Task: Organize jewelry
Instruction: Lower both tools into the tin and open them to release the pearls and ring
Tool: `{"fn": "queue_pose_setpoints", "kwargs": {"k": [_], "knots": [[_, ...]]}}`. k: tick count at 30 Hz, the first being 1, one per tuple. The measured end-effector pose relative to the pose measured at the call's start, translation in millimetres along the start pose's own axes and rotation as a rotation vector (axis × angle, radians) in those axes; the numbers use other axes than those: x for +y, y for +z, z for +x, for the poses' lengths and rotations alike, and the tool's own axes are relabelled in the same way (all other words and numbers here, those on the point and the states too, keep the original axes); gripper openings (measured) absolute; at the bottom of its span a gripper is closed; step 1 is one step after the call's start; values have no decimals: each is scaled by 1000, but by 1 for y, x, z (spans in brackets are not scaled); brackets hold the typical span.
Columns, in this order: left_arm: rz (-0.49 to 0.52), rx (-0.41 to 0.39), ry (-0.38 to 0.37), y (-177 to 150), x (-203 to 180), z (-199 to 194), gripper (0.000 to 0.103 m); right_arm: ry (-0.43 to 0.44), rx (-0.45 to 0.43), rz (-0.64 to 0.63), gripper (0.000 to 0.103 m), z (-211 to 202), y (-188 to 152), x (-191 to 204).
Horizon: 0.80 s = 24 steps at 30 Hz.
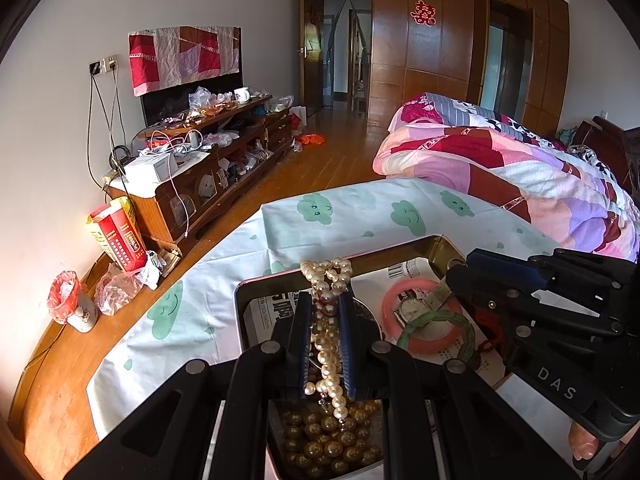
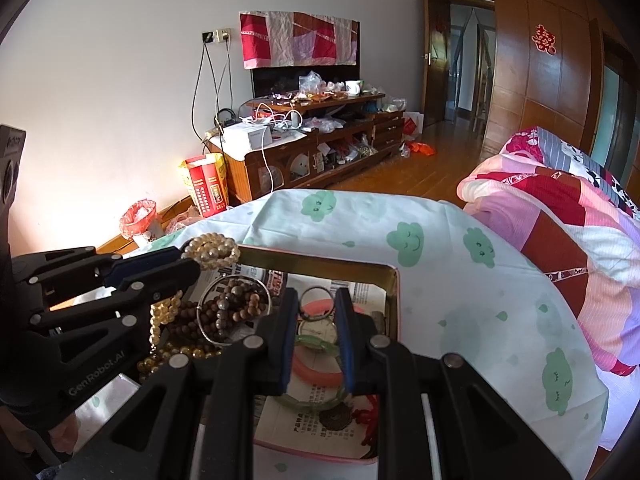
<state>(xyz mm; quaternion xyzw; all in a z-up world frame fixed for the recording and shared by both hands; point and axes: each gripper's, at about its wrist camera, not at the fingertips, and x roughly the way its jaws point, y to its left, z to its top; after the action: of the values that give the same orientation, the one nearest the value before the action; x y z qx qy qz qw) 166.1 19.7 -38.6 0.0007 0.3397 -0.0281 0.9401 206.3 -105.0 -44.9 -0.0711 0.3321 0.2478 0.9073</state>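
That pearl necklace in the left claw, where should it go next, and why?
Probably lower it into the tin and open up: the left claw pinches the pearl necklace dangling above the beads.

Cream pearl necklace point(image 1: 329, 332); pink bangle point(image 1: 394, 320); green bangle point(image 1: 460, 322); pale cloth point(image 1: 344, 216) patterned with green clouds; brown beads point(image 2: 236, 306).
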Motion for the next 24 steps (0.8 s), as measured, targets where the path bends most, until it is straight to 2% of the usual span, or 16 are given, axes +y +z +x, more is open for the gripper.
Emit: {"fn": "queue_pose_setpoints", "kwargs": {"k": [16, 17, 18, 19, 20, 21, 22, 24], "knots": [[-23, 12, 2, -7, 5, -2, 13, 4, 12, 7, 23, 7, -10, -3], [-26, 15, 6, -7, 6, -3, 16, 5, 14, 10, 27, 6, -10, -3], [-29, 16, 11, -7, 6, -4, 25, 5, 14, 12, 36, 6, -11, -3], [-32, 13, 18, -7, 6, -6, 41, 5, 11, 14, 40, 4, -12, -3], [-37, 3, 30, -7, 6, -9, 51, -1, 9, 16, 49, 3, -13, -4], [-43, -15, 49, -7, 7, -14, 71, -10, 9, 17, 56, 2, -14, -4], [-48, -33, 60, -8, 8, -19, 77, -18, 6, 21, 57, 0, -15, -4], [-56, -49, 37, -9, 9, -27, 77, -33, 0, 33, 59, -4, -17, -6]]}}
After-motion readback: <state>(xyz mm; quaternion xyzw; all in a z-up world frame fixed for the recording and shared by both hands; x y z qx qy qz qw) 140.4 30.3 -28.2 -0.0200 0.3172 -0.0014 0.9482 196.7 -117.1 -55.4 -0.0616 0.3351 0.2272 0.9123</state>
